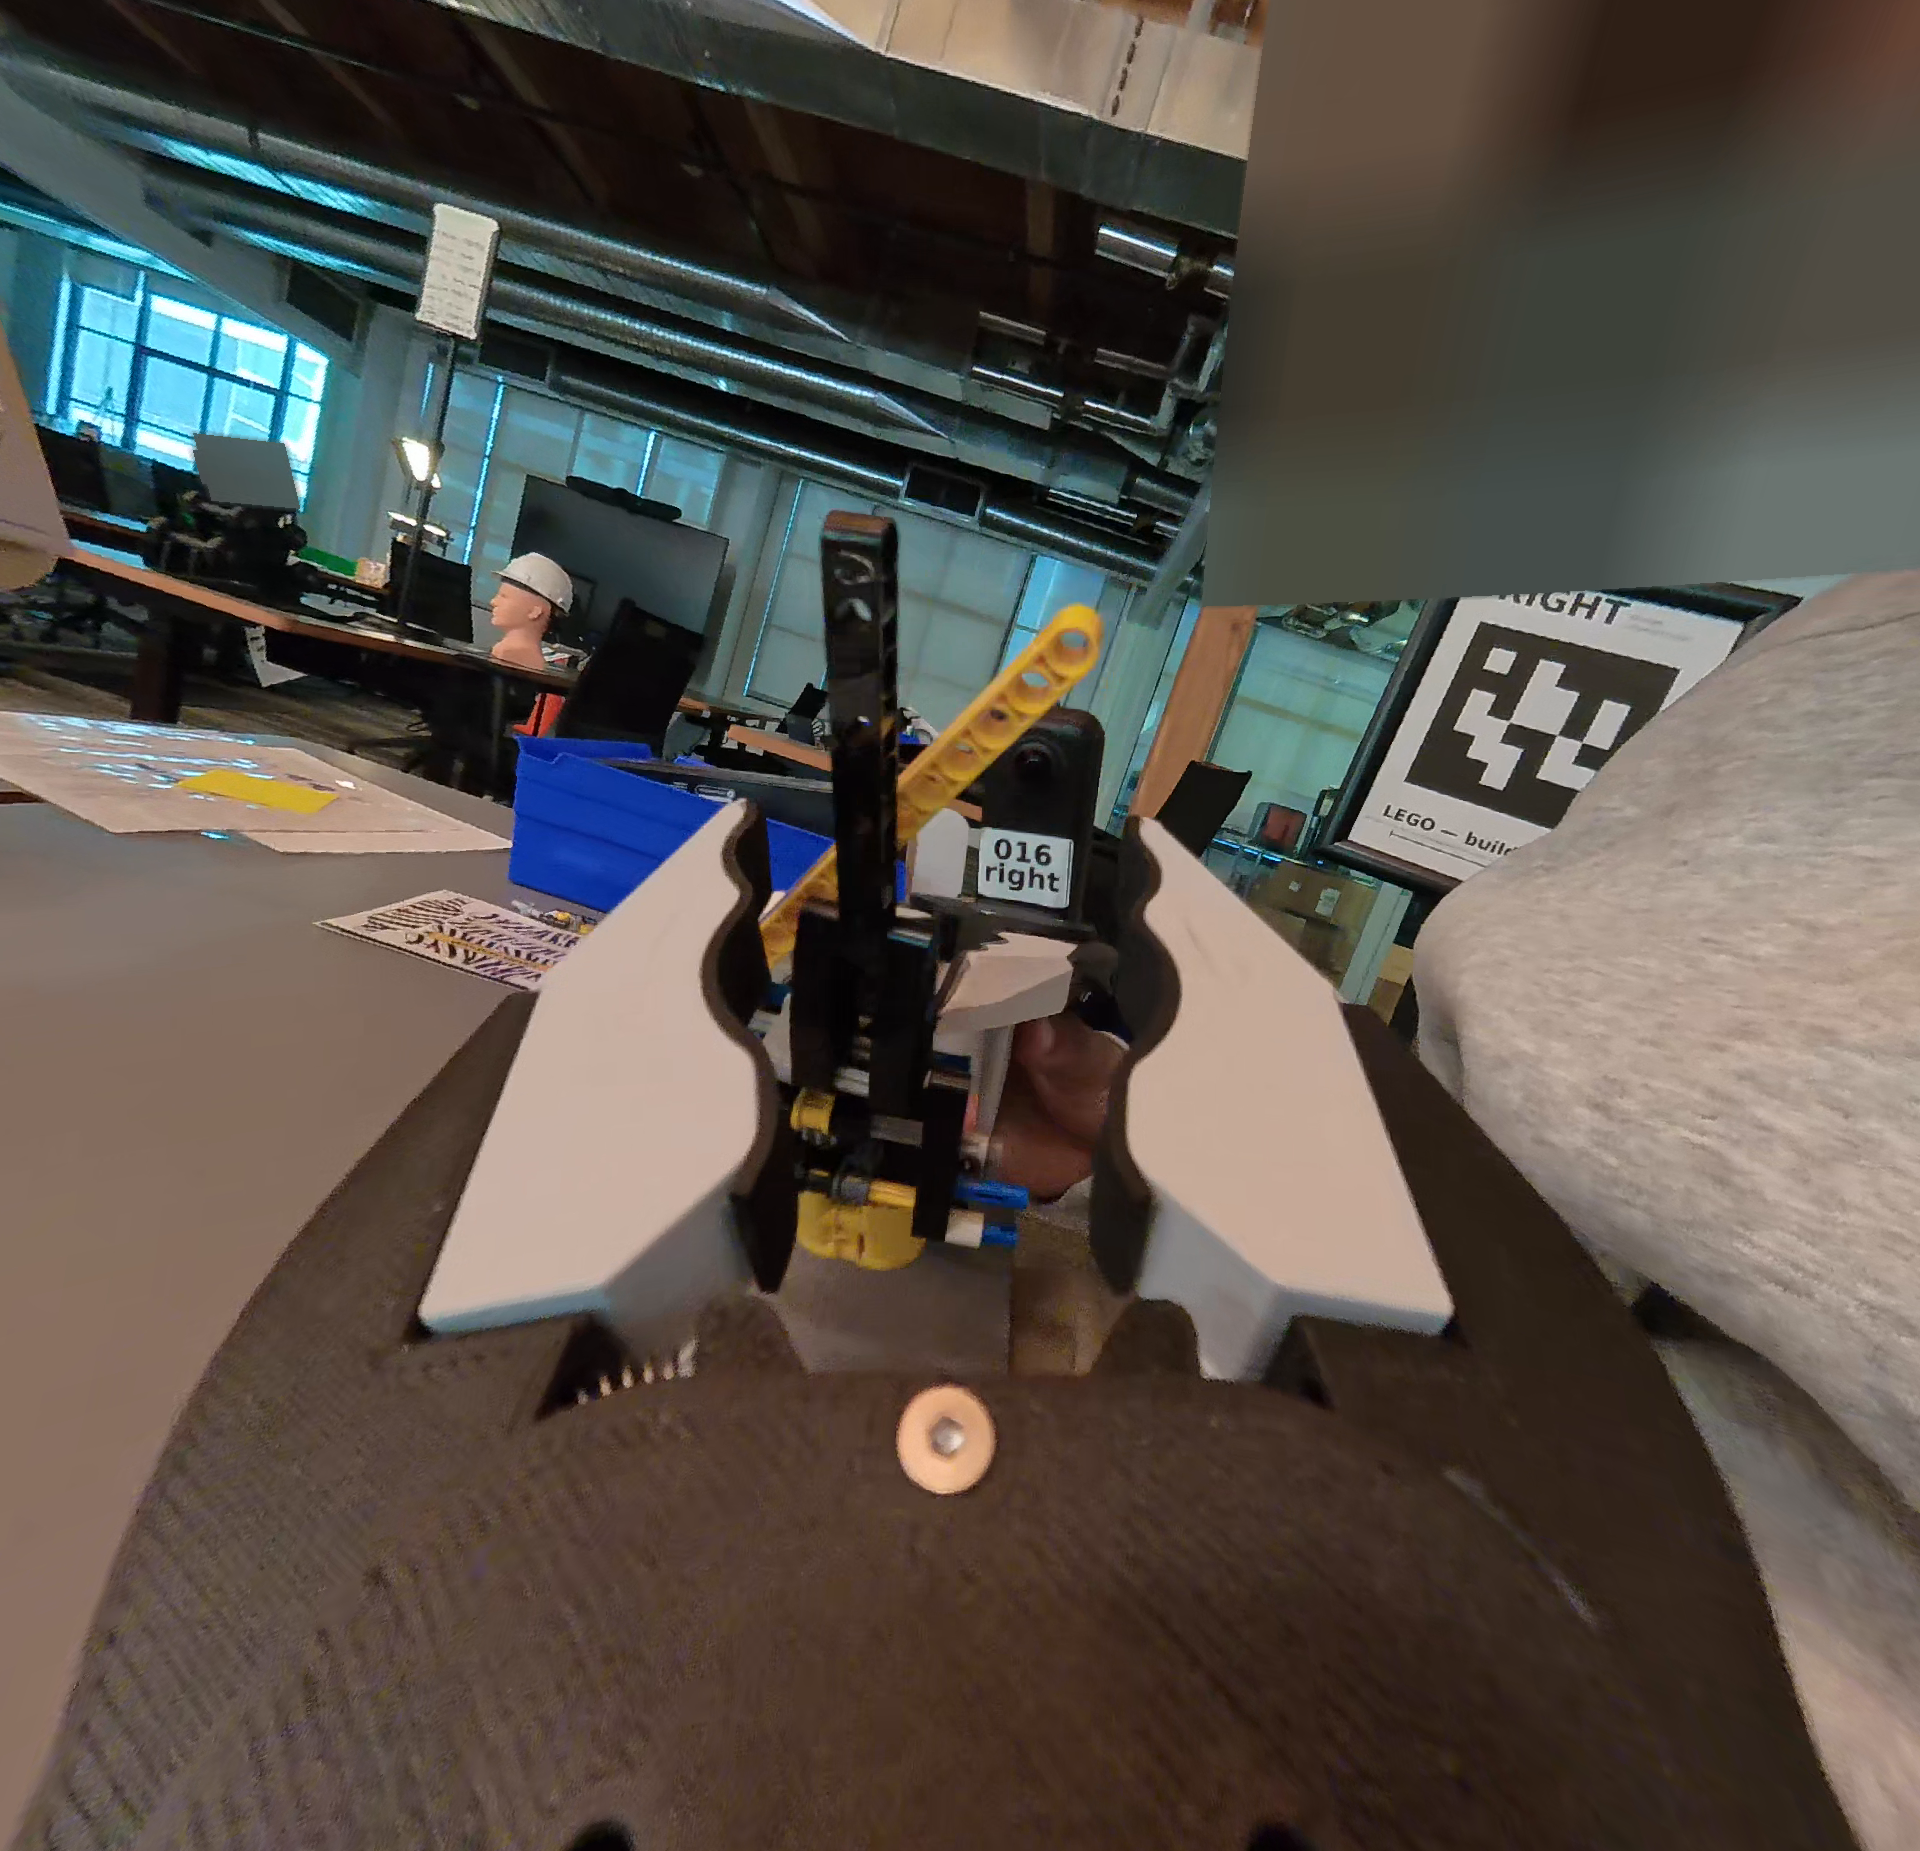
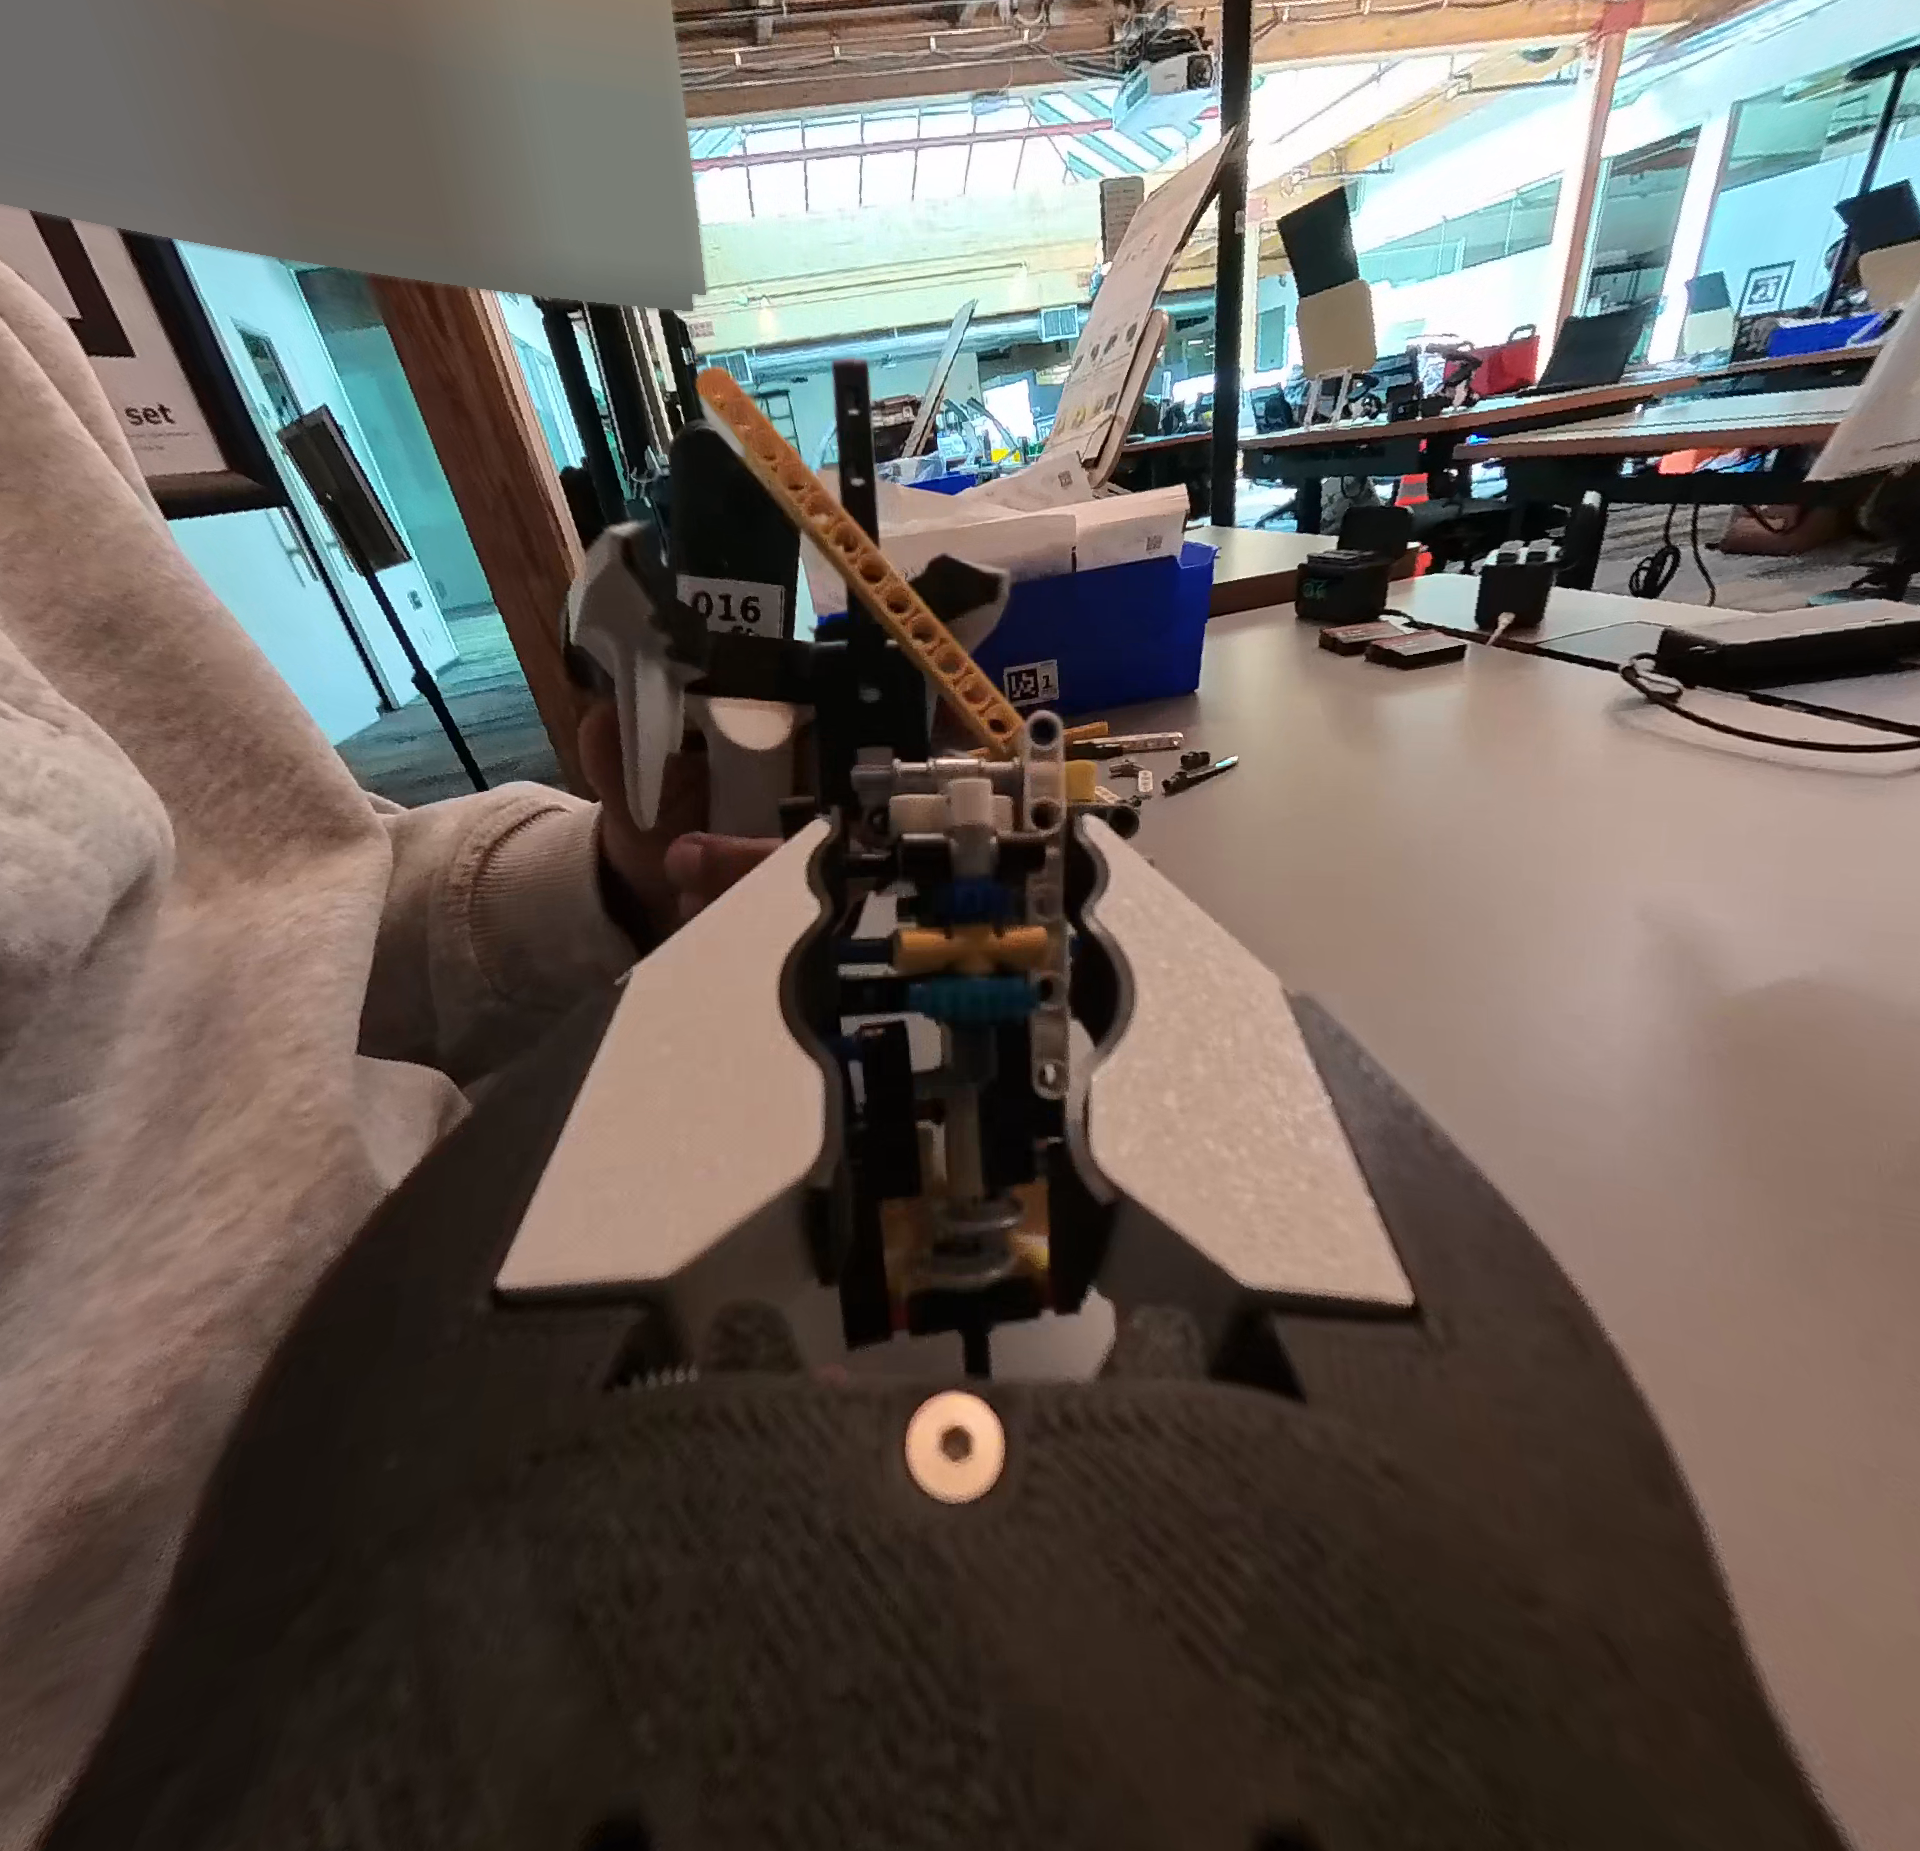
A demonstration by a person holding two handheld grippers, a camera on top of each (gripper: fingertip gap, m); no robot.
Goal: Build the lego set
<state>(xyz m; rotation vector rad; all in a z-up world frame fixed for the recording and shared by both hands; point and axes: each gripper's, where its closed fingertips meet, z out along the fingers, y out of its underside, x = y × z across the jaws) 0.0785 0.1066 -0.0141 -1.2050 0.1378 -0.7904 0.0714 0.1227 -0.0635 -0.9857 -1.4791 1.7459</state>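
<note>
1. Two grippers meet on one lego model (image 2: 966,970). It is off the table (image 2: 1455,970), mid-frame in both wrist views.
2. Right gripper (image 2: 956,835): narrow gap, pads pressed on the model's flanks w/ the gear stack showing between them. It looks to be carrying the weight.
3. Left gripper (image 1: 940,830): fingers wide apart, straddling the model. Its 9 o'clock finger sits right by the black side and the 3 o'clock finger is clear of it, so no grip. In the right wrist view it shows at 11 o'clock, blurred.
4. Risk A – the long yellow beam (image 1: 997,721) slants up toward 1 o'clock and the black upright (image 1: 862,679) stands at 12. If the left gripper shuts or shifts sideways, a finger could catch either one and lever it off its pins.
5. Risk B – the right gripper holds the model only by its flanks. A push from the left could twist it in the pads or pop the small axles and gears out, prob. onto the table among the loose bits (image 2: 1174,762) at 2 o'clock, near the blue bin (image 2: 1122,627).
6. Pose: both grippers are tipped slightly upward and face each other head-on – a grey-sleeved arm (image 2: 156,866) comes in at 9 o'clock in the right wrist view.
</note>
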